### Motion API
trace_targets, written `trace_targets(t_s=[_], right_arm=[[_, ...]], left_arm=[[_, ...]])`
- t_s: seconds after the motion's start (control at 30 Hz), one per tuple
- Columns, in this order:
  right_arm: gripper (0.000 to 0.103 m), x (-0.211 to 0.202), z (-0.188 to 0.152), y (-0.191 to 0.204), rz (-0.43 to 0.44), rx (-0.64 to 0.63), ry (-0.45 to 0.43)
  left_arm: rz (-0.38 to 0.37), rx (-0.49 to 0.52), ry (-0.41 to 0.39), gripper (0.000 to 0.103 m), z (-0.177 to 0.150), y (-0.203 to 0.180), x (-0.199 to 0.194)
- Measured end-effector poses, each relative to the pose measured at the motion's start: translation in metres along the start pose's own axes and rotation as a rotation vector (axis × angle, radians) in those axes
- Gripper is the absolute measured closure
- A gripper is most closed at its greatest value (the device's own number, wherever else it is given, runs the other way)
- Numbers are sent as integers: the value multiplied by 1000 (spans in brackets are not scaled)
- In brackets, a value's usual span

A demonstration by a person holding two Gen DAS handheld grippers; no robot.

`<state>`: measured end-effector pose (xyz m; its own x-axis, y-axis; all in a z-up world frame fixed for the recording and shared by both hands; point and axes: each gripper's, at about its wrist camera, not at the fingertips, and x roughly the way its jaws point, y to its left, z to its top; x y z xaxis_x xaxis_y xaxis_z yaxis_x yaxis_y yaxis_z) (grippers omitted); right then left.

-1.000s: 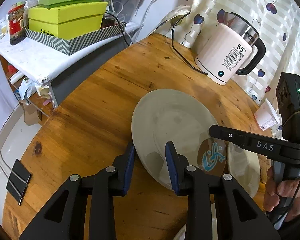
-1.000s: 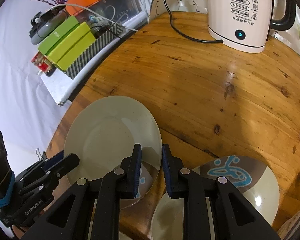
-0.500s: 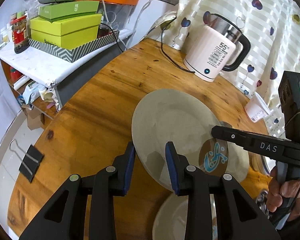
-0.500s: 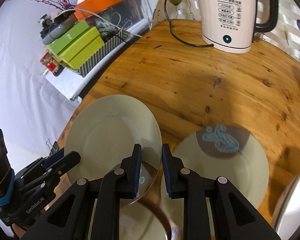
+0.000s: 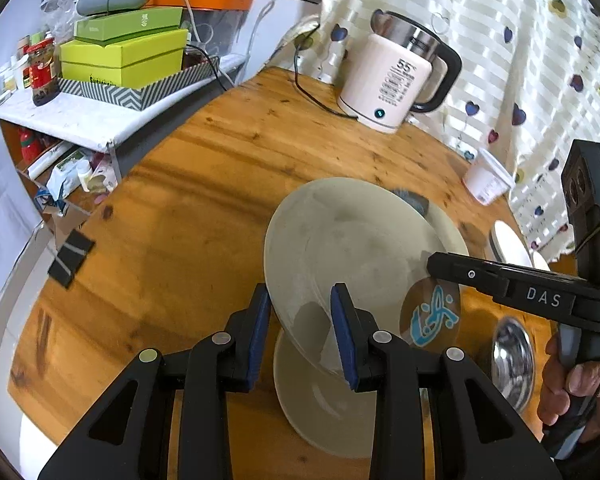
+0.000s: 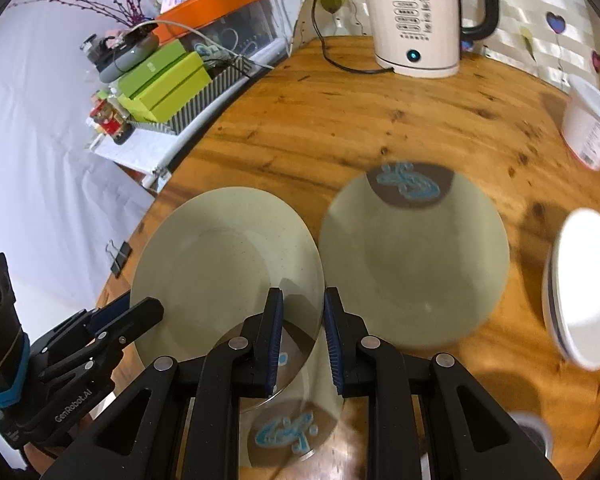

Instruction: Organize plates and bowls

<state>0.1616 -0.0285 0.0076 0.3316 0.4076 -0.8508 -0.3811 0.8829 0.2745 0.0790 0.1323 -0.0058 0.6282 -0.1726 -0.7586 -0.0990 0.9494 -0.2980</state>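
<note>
Pinching the beige plate (image 5: 352, 248) at opposite rims, my left gripper (image 5: 300, 322) and right gripper (image 6: 302, 332) hold it mid-frame above the wooden table (image 5: 204, 184), beside a blue-motif plate (image 6: 416, 260).

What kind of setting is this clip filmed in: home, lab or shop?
Most likely a lived-in home dining corner: a round wooden table with an electric kettle plugged in, a heart-print curtain behind it, and a cluttered side shelf stacked with green boxes.

right gripper (image 6: 302, 334) | pinches raised plate (image 6: 224, 268) rim (seemingly) | second plate (image 6: 416, 268) on table (image 6: 340, 120)
</note>
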Motion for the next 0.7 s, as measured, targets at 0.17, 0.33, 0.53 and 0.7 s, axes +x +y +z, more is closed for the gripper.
trace_targets(t_s=[0.17, 0.33, 0.53, 0.7], right_arm=[[83, -4, -19, -2, -2, 17, 6], [83, -4, -34, -6, -1, 31, 14], [83, -3, -47, -7, -3, 39, 19], [83, 0, -52, -8, 2, 45, 26]], left_arm=[[-1, 13, 15, 71, -16, -5, -4], [3, 24, 31, 71, -28, -8, -4], [8, 26, 45, 71, -37, -10, -5], [18, 33, 48, 71, -40, -11, -4]])
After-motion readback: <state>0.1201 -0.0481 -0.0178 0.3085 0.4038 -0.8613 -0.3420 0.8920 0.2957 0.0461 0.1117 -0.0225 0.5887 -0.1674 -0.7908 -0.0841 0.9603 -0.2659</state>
